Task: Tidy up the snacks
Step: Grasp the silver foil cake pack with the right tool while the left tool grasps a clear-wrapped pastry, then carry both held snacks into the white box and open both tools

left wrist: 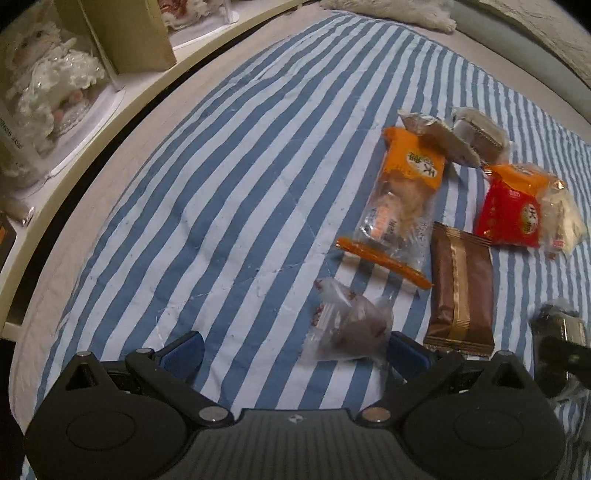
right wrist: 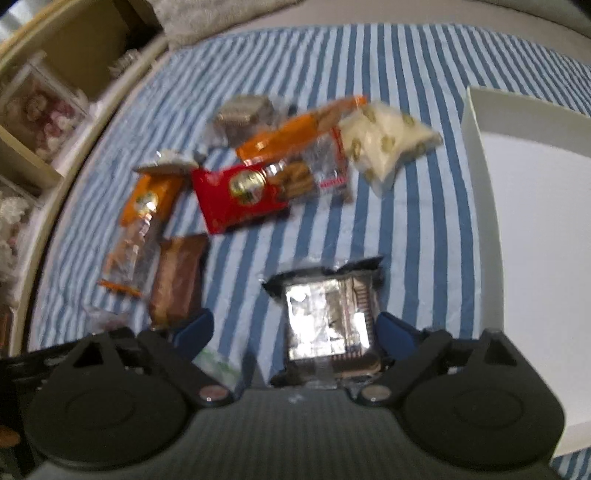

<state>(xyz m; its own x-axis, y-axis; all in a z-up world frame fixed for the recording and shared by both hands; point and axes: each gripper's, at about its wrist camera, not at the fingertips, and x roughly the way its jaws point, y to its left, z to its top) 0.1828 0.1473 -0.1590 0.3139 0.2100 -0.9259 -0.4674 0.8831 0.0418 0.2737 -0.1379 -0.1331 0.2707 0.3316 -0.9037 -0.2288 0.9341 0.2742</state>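
Snack packets lie on a blue-and-white striped cloth [left wrist: 229,192]. My left gripper [left wrist: 295,350] is open above the cloth; a clear packet with dark pieces [left wrist: 351,328] lies between its fingers, close to the right one. An orange packet [left wrist: 402,192], a brown packet [left wrist: 461,288] and a red packet [left wrist: 513,214] lie beyond. My right gripper [right wrist: 295,332] is open, with a black-and-silver packet [right wrist: 328,317] between its fingers, touching the right one. The red packet [right wrist: 240,195], the orange packet [right wrist: 147,206], the brown packet [right wrist: 177,277] and a white packet [right wrist: 388,144] lie ahead.
A white box [right wrist: 476,155] stands on the cloth at the right of the right wrist view. A shelf [left wrist: 122,96] with boxed dolls runs along the left edge. A fluffy white item [left wrist: 391,11] lies at the far end. The right gripper [left wrist: 557,343] shows at the left view's right edge.
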